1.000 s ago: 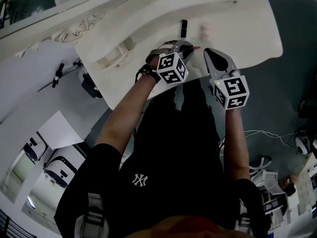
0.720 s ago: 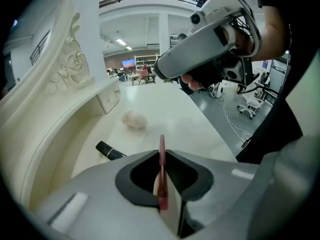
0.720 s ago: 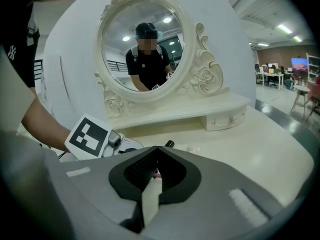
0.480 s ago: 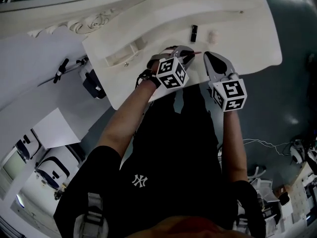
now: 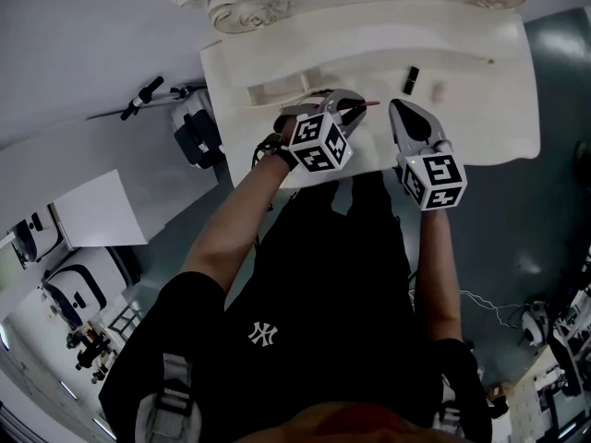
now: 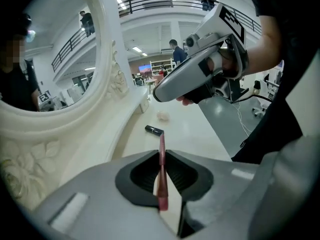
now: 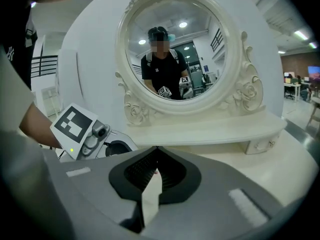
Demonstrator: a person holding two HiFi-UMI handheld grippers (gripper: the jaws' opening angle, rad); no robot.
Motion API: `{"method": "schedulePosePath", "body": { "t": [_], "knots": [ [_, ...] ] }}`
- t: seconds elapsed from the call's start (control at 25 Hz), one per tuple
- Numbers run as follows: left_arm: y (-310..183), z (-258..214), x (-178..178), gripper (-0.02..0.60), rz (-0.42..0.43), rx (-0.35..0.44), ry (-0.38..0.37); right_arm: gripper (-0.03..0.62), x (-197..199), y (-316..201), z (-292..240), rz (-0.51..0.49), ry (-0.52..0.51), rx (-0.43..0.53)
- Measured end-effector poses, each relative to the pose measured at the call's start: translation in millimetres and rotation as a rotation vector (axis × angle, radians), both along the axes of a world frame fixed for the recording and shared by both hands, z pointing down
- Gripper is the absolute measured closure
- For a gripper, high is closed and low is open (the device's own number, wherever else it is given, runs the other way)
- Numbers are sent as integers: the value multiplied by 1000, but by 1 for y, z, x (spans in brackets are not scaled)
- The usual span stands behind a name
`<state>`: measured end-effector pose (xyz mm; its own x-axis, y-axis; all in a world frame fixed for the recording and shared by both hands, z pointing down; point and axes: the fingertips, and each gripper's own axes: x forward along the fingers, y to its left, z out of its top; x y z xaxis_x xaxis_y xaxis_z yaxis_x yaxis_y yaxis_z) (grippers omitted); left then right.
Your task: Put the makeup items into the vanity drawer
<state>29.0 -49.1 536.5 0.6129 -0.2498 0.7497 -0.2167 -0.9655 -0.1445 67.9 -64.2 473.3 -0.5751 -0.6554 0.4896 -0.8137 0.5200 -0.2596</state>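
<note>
White vanity top (image 5: 480,109) below ornate mirror (image 7: 172,49), left gripper (image 6: 161,156) jaws clamping pink lip liner (image 6: 162,141), right gripper (image 7: 156,151) jaws closed together

The only readable mark is a white interlocked "NY" emblem on the chest of the person's black T-shirt (image 5: 261,333). The cubes on the left gripper (image 5: 358,107) and the right gripper (image 5: 399,111) carry black-and-white square marker patterns, with no letters or numbers. In the mirror (image 7: 172,49) the shirt's emblem is too small to read.
</note>
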Motion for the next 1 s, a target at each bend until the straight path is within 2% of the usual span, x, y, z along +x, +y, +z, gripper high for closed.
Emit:
{"method": "schedulePosePath", "body": {
  "t": [0.24, 0.44, 0.72, 1.0],
  "knots": [
    [-6, -12, -59, 535, -76, 31, -15, 569, -47, -3, -10, -64, -2, 22],
    [-8, -18, -94, 535, -122, 47, -23, 569, -73, -4, -16, -95, -1, 33],
    [-18, -19, -132, 535, -145, 81, -55, 569, -95, -2, -18, -113, 5, 37],
    [-24, -6, -157, 534, -132, 91, -104, 569, -105, 0, -13, -113, 19, 24]
  ]
}}
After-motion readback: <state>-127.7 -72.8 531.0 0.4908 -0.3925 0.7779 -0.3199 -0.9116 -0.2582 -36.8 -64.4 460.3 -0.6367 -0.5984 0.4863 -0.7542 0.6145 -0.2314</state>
